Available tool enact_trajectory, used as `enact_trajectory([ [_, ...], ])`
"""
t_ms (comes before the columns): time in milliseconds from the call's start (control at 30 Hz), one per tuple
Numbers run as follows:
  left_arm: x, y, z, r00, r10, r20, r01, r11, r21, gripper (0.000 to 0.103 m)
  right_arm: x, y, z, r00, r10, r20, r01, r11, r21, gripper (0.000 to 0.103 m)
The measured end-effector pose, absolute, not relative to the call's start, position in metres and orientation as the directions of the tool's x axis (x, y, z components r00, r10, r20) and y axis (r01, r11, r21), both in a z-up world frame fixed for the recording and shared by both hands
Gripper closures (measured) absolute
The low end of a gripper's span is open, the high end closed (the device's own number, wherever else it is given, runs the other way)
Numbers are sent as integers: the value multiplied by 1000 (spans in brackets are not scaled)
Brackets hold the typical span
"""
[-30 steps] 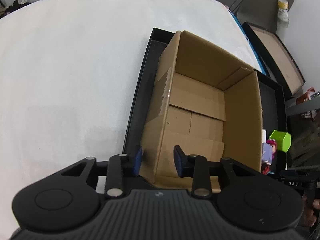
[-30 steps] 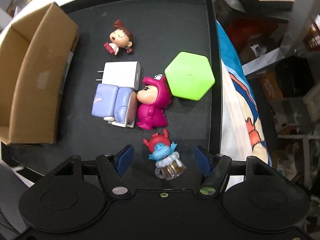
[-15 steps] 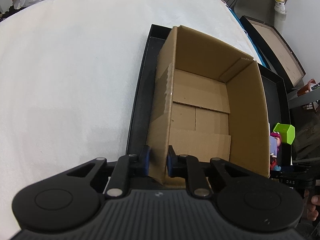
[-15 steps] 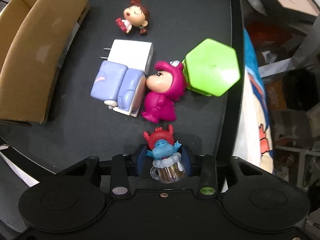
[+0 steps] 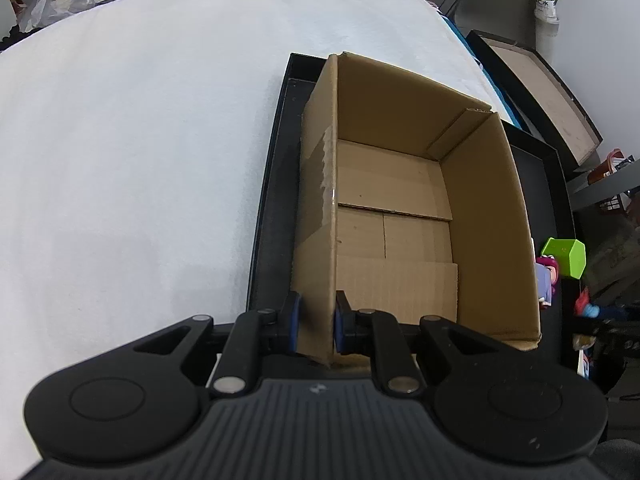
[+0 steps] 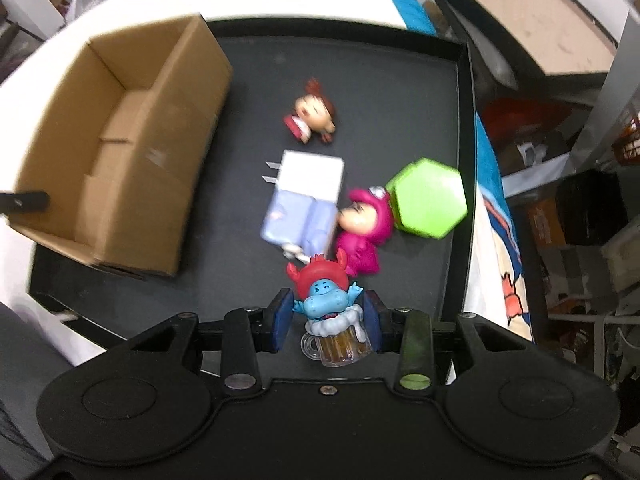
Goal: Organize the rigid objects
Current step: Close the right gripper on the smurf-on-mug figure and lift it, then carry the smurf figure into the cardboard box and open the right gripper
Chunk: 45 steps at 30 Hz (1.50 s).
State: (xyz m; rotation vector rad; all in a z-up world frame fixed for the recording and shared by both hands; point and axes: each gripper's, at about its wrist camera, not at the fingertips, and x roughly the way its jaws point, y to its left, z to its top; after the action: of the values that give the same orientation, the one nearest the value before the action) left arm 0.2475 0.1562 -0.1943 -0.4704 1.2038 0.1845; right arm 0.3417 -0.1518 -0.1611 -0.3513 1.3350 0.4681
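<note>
An empty open cardboard box point(image 5: 400, 208) stands on the left of a black tray point(image 6: 400, 80); it also shows in the right wrist view point(image 6: 120, 152). My left gripper point(image 5: 314, 326) is shut on the box's near left wall. My right gripper point(image 6: 326, 316) is shut on a blue figure in a beer mug with a red hat point(image 6: 328, 316) and holds it above the tray. On the tray lie a pink figure point(image 6: 362, 236), a green hexagonal box point(image 6: 426, 204), a white charger point(image 6: 312, 174), a lilac toy point(image 6: 298, 222) and a brown-haired doll point(image 6: 312, 114).
The tray sits on a white cloth-covered table point(image 5: 140, 140). A second shallow box point(image 5: 540, 88) lies beyond the table's right edge. Cluttered shelves and bags point(image 6: 560, 160) stand to the right of the tray.
My left gripper closed on the box wall. My right gripper closed on the blue mug figure and lifted it up and back from the tray.
</note>
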Motion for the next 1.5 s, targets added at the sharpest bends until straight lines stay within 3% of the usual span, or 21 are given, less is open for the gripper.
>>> enact_trajectory([
  [733,242,165,-197,392,-154,-907,-339,892,-298,86,359,-78,-100,235,256,-938,-508,855,106,66],
  [1000,237,175,-199,400,-179,-899,-374,863,-338,86,370,-36,-102,224,285,-932,-532,837,128,66],
  [1500,240,167,-197,397,-151,-905,-353,886,-303,86,383,28,-114,180,358,-916,-576,793,197,65],
])
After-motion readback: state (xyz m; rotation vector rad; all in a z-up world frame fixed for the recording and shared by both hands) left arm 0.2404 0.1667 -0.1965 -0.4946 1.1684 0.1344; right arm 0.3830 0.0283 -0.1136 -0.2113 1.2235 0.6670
